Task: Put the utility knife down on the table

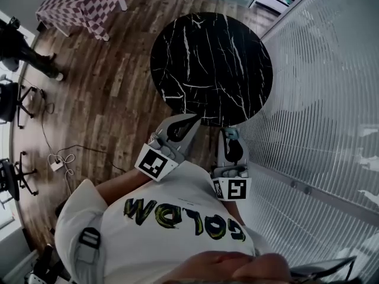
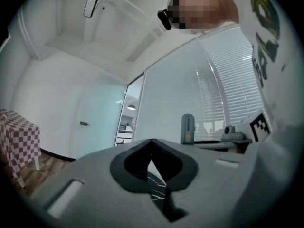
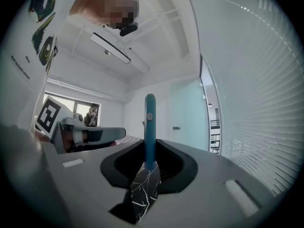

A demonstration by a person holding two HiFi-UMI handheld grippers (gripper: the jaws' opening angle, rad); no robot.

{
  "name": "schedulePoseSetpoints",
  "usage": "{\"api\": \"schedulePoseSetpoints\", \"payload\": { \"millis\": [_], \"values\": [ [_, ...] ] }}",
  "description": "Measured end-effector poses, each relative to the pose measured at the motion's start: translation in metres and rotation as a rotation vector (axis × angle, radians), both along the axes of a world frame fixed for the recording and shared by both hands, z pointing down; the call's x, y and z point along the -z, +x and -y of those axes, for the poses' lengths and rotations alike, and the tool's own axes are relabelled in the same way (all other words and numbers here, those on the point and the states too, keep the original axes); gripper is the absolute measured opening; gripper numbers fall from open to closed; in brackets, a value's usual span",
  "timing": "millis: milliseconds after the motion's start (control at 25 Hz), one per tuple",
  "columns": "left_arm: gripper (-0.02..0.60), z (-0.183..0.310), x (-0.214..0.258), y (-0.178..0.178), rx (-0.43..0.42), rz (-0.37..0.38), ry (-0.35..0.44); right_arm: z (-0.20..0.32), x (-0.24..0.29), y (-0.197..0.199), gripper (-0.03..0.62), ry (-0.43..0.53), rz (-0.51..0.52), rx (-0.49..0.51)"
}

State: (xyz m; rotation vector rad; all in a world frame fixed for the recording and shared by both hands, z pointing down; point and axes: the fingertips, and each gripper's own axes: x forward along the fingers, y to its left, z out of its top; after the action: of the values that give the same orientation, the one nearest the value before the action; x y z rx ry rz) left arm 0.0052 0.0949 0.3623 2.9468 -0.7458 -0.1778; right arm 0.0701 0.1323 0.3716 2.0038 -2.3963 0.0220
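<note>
A slim blue utility knife (image 3: 150, 127) stands upright between the jaws of my right gripper (image 3: 150, 151), which is shut on its lower end. In the head view the right gripper (image 1: 231, 136) hovers at the near edge of the round black marble table (image 1: 210, 64), and the knife (image 1: 231, 134) shows as a small blue piece at its tips. To its left my left gripper (image 1: 190, 122) reaches over the same edge. Its jaws (image 2: 152, 142) meet at the tips with nothing between them. The left gripper view also shows the knife (image 2: 187, 128) standing upright.
The table stands on a wood floor (image 1: 112, 99). A glass wall with blinds (image 1: 320, 99) runs close along the right. A checkered-cloth table (image 1: 89, 2) is at the far left. A power strip with cables (image 1: 58, 163) and office chairs (image 1: 15, 102) lie at the left.
</note>
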Motion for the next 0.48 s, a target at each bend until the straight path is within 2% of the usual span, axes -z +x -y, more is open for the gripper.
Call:
{"api": "schedulePoseSetpoints", "payload": {
  "millis": [480],
  "values": [
    [0.0,0.121,0.003,0.016,-0.072,-0.004,-0.004,0.126,0.002,0.012,0.072,-0.003,0.002,-0.046]
  ]
}}
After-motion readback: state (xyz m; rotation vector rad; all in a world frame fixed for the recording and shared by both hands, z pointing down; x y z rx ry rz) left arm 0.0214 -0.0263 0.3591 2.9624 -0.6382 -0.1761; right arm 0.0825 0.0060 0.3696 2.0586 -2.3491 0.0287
